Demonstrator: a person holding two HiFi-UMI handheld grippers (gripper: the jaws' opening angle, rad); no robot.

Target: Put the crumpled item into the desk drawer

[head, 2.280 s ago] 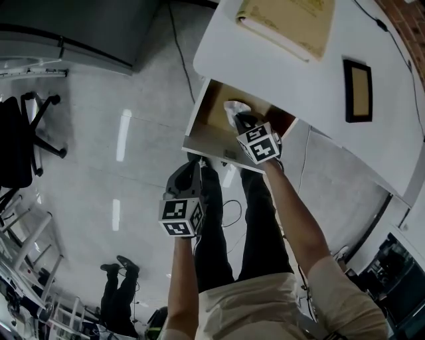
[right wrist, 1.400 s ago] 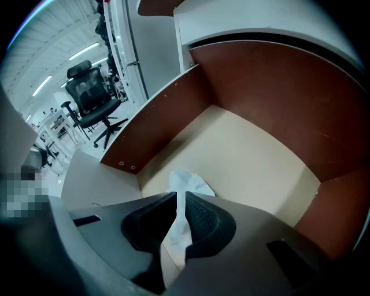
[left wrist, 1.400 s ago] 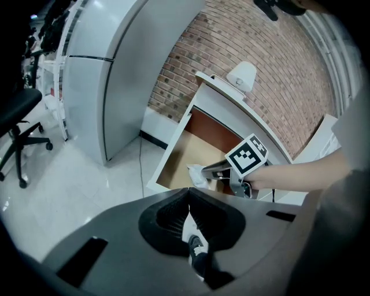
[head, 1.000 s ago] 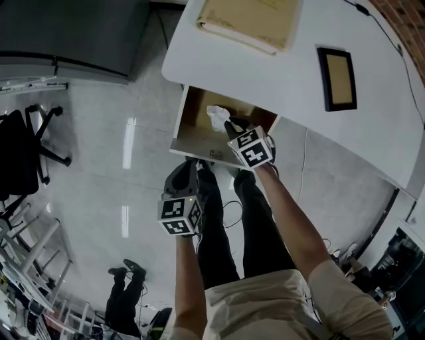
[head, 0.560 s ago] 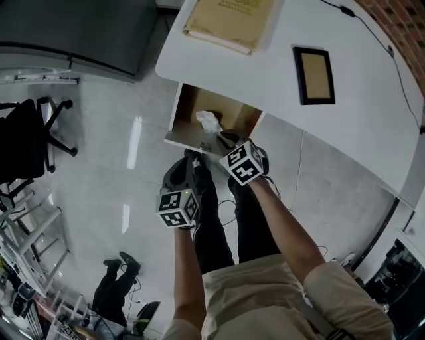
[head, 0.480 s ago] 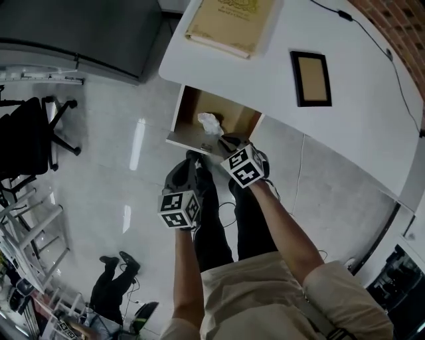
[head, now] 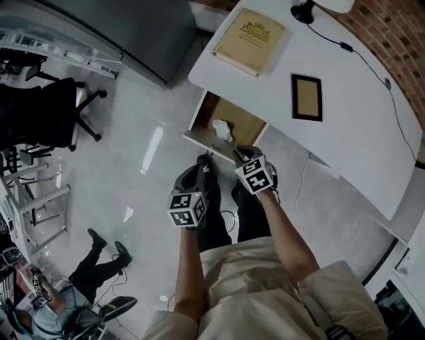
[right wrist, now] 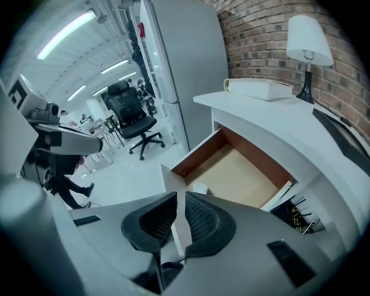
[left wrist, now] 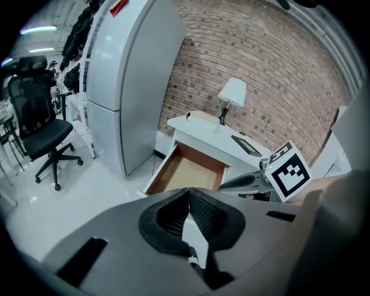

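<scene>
The crumpled white paper (head: pixel 221 129) lies inside the open wooden drawer (head: pixel 242 123) under the white desk (head: pixel 345 133). In the right gripper view the paper (right wrist: pixel 199 189) sits just behind the drawer's front panel (right wrist: pixel 173 179). My right gripper (head: pixel 240 154) hangs in front of the drawer, outside it. Its jaws are almost together, only a sliver apart, and hold nothing. My left gripper (head: pixel 202 161) is lower and to the left, over the floor, shut and holding nothing. From the left gripper view the drawer (left wrist: pixel 188 170) shows ahead, the paper hidden.
A tan book (head: pixel 251 41), a framed picture (head: pixel 306 96) and a lamp (head: pixel 312 8) are on the desk. A grey cabinet (head: pixel 133 33) stands left of the desk, a black office chair (head: pixel 60 113) farther left. Another person's legs (head: pixel 99 259) are at lower left.
My right gripper has pulled back out of the drawer and left the paper lying inside. The left gripper has stayed below the drawer front. The head view has shifted.
</scene>
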